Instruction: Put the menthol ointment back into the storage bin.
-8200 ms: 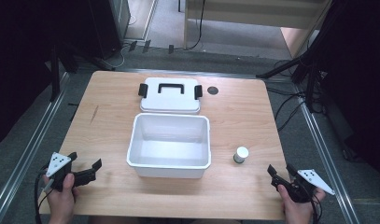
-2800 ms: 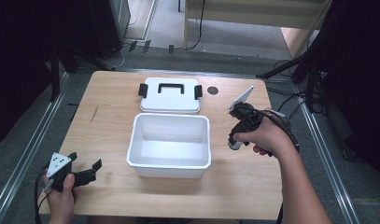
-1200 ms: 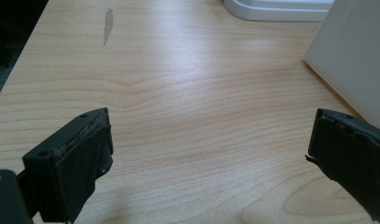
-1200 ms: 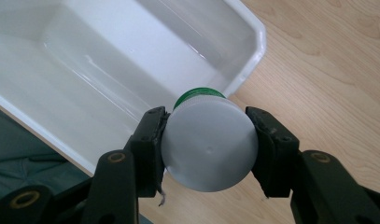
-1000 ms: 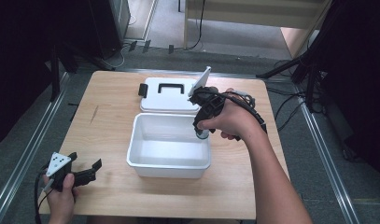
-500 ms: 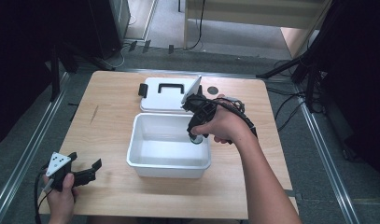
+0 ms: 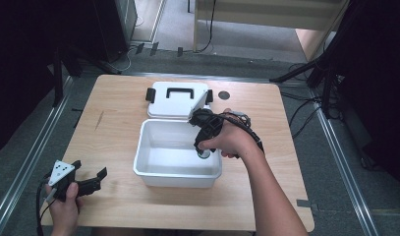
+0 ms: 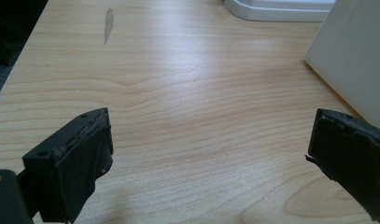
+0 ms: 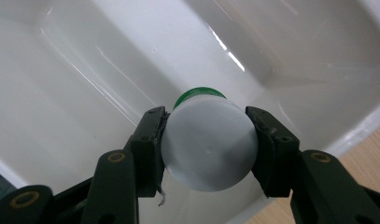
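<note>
White bottle [image 9: 208,144] | pinched by right tool [image 9: 207,140] inside bin [image 7: 153,162] | left tool [image 8: 211,154] spread

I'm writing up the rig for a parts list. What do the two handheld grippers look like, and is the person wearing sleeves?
Both are black, two-jawed tools. The left gripper carries a grey three-cornered plate with dark dots on top, and a black cable trails from it. Its jaws have broad, flat, worn black pads. The right gripper has black jaws with brass-coloured rivets, and black cable loops over the hand. Both forearms are bare; no sleeves show.
</note>
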The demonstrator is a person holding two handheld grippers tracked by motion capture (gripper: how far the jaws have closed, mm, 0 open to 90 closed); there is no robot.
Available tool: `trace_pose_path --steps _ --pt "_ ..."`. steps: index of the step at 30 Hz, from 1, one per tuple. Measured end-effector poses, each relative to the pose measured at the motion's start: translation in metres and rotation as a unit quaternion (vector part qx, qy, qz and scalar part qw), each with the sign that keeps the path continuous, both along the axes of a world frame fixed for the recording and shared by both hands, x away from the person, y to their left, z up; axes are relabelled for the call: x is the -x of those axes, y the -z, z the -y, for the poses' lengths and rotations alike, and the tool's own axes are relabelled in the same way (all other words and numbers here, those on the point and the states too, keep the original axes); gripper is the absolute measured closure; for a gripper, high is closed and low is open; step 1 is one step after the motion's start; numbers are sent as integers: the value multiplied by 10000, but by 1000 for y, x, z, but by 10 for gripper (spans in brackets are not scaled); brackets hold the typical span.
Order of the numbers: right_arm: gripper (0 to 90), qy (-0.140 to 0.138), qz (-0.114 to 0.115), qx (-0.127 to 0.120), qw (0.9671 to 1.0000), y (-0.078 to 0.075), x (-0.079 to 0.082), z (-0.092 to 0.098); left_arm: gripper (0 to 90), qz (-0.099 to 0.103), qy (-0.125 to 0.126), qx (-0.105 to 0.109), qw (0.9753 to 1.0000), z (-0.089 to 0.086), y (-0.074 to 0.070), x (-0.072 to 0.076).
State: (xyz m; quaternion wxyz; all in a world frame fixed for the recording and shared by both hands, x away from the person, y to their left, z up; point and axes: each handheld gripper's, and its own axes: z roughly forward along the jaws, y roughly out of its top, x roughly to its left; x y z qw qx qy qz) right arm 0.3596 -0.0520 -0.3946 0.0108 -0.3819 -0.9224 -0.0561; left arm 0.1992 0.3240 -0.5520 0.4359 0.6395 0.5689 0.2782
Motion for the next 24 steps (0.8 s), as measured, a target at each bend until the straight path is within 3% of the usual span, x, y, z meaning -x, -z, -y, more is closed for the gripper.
trace_pose_path --steps 18,24 --pt "519 150 -154 28 9998 33 0 -6 6 -7 1 0 10000 0 0 0" --pt "519 187 -190 -13 9996 37 1 -8 6 -11 -2 -1 10000 0 0 0"
